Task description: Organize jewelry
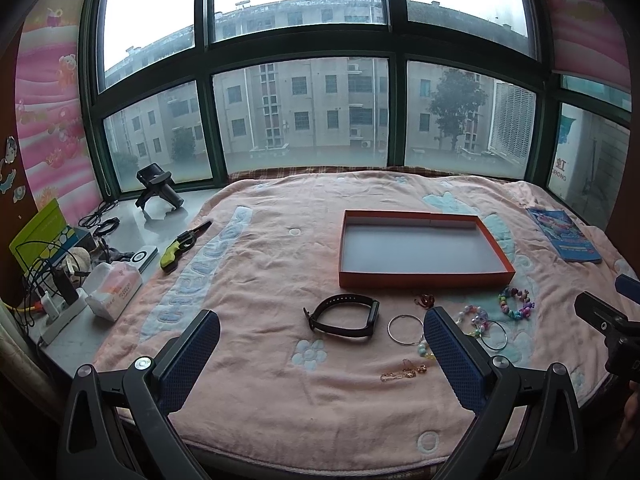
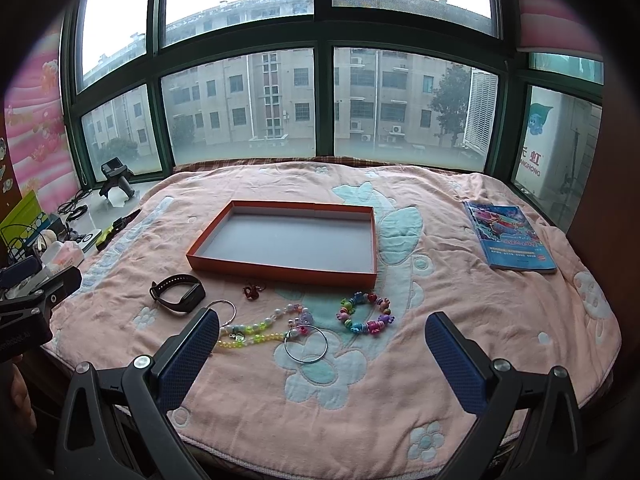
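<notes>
Orange tray [image 2: 280, 270] sits empty on the bed; jewelry lies just in front. I hold both tools, left [image 1: 320, 350] and right [image 2: 322, 346], wide open, gripping nothing. Bead bracelet [image 2: 366, 316] looks light, floppy; pinch one bead. Wire hoop [image 2: 306, 346] thin, slippery.

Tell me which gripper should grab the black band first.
Probably left. The band lies between the open left gripper's fingers in its view. In the right wrist view the band sits off to the left of the right gripper, nearer the beads.
</notes>
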The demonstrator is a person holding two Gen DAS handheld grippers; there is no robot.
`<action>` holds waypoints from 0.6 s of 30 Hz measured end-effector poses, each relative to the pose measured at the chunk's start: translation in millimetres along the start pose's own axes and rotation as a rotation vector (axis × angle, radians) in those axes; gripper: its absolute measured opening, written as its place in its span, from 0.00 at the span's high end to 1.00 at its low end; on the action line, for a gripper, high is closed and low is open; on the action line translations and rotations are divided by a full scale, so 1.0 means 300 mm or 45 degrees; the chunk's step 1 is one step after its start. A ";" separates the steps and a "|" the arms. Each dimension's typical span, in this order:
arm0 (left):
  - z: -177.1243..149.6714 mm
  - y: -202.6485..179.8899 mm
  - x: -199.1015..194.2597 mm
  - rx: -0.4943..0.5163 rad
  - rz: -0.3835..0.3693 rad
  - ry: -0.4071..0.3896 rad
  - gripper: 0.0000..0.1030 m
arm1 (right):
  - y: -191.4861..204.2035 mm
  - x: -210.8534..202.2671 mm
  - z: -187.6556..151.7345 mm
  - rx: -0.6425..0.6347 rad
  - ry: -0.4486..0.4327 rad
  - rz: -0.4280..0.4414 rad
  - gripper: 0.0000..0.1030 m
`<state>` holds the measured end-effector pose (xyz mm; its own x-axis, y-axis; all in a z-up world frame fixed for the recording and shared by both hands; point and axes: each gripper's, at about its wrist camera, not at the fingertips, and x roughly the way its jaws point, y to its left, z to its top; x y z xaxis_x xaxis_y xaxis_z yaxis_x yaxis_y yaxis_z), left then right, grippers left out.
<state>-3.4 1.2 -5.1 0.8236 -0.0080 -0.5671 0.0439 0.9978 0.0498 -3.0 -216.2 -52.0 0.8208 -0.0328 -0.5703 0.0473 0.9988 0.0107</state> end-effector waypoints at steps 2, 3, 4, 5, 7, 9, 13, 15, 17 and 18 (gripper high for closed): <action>-0.001 0.000 0.001 0.000 0.000 0.003 0.00 | 0.000 -0.001 0.000 0.000 -0.001 0.000 0.00; 0.000 -0.001 0.003 0.001 0.002 0.005 0.00 | 0.001 0.000 0.000 0.000 0.000 0.000 0.00; 0.000 -0.002 0.006 0.002 0.002 0.008 0.00 | 0.001 0.000 0.000 -0.001 0.001 0.000 0.00; 0.001 -0.002 0.010 0.003 0.002 0.009 0.00 | 0.001 0.000 0.000 0.000 0.000 -0.001 0.00; 0.001 -0.002 0.011 0.003 0.003 0.011 0.00 | 0.001 0.001 0.001 -0.001 0.002 0.000 0.00; 0.000 -0.002 0.012 0.003 0.000 0.011 0.00 | 0.001 0.001 0.001 -0.001 0.003 -0.001 0.00; -0.002 -0.003 0.015 0.004 -0.001 0.013 0.00 | 0.004 0.003 0.000 -0.003 0.005 0.000 0.00; -0.005 -0.002 0.019 0.004 -0.002 0.016 0.00 | 0.004 0.004 0.000 -0.002 0.005 -0.001 0.00; -0.006 -0.003 0.019 0.005 0.000 0.016 0.00 | 0.003 0.004 0.000 -0.001 0.006 -0.002 0.00; -0.006 -0.002 0.019 0.005 -0.003 0.016 0.00 | 0.004 0.005 -0.001 -0.001 0.007 -0.002 0.00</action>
<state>0.3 0.6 -10.0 0.8164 -0.0095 -0.5774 0.0481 0.9975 0.0515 -1.8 -215.0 -53.2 0.8174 -0.0343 -0.5751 0.0483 0.9988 0.0090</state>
